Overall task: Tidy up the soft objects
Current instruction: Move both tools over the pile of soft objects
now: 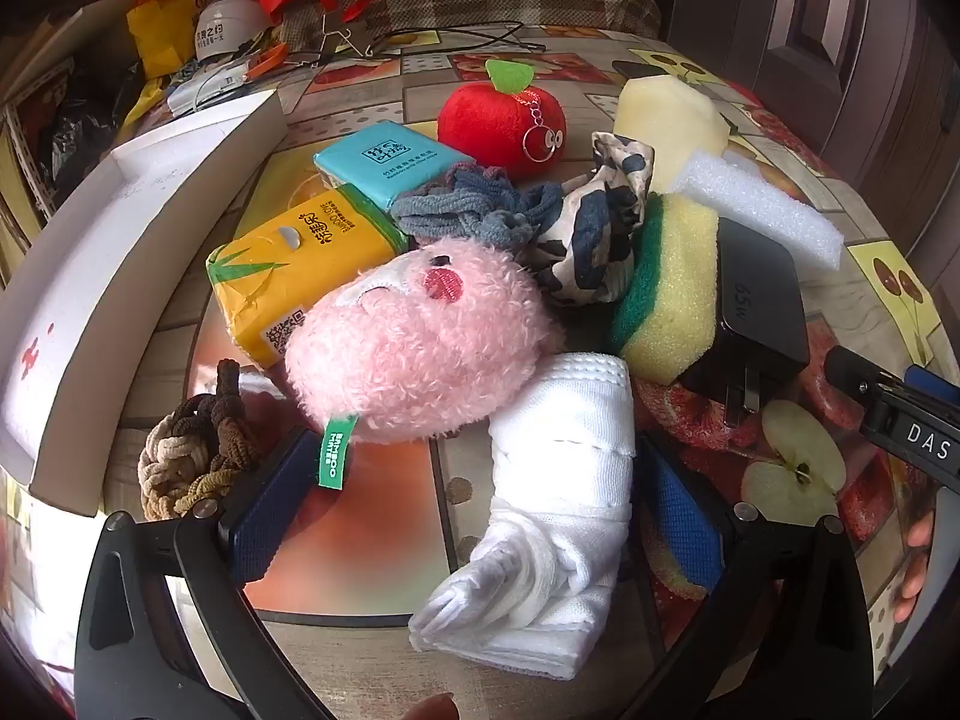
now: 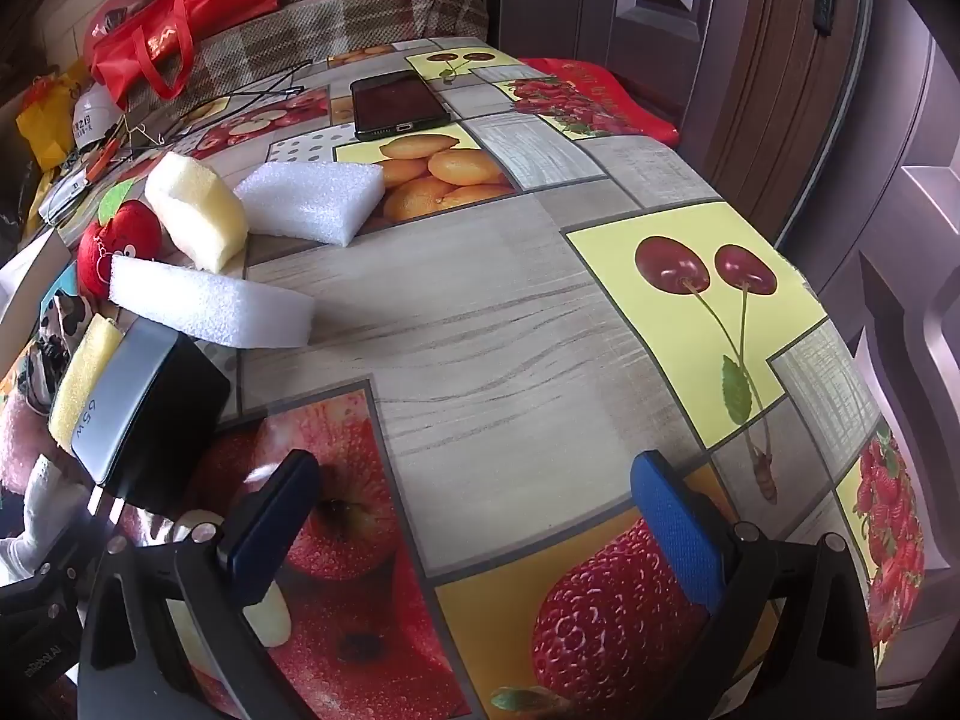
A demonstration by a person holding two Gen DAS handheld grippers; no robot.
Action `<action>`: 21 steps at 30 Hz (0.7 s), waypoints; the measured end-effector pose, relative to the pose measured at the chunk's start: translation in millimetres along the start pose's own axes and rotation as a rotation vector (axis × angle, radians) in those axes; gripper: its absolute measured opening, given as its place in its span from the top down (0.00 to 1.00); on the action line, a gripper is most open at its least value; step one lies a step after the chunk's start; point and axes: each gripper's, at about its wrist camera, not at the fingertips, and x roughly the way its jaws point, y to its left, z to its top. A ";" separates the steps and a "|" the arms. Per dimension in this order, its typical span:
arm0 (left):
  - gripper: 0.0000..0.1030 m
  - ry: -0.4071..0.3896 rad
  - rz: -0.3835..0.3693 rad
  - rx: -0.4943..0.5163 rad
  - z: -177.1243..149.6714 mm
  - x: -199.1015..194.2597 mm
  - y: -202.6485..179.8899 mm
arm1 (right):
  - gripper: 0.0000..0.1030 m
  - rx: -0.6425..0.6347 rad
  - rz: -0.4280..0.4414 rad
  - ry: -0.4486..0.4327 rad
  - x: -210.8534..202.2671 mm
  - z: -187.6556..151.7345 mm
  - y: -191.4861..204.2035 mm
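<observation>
Only the left wrist view shows the heap of soft things: a pink plush toy [image 1: 414, 342] on a yellow tissue pack [image 1: 294, 276], with a rolled white towel [image 1: 558, 480] between the spread fingers of the left hand-held gripper [image 1: 474, 516]. The right hand-held gripper [image 2: 474, 528], also spread, hovers over bare bench [image 2: 480, 312]; its view alone reveals a phone [image 2: 396, 102] beyond two white foam blocks [image 2: 312, 198]. A black charger [image 2: 150, 414] blocks the heap there.

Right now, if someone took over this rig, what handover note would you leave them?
Left tongs: open, empty, over the white folded cloth and pink plush.
Right tongs: open, empty, over bare tablecloth.
Soft things lie piled beside the white box: tissue packs, scrunchies, red apple plush, sponge, foam blocks. A black charger sits among them.
Done: nothing visibly in the box.
Left: sort everything soft.
</observation>
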 end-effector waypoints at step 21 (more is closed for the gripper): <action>0.00 0.000 -0.002 0.020 0.2 -0.8 1.6 | 0.00 -0.017 -0.023 -0.002 0.9 0.0 1.3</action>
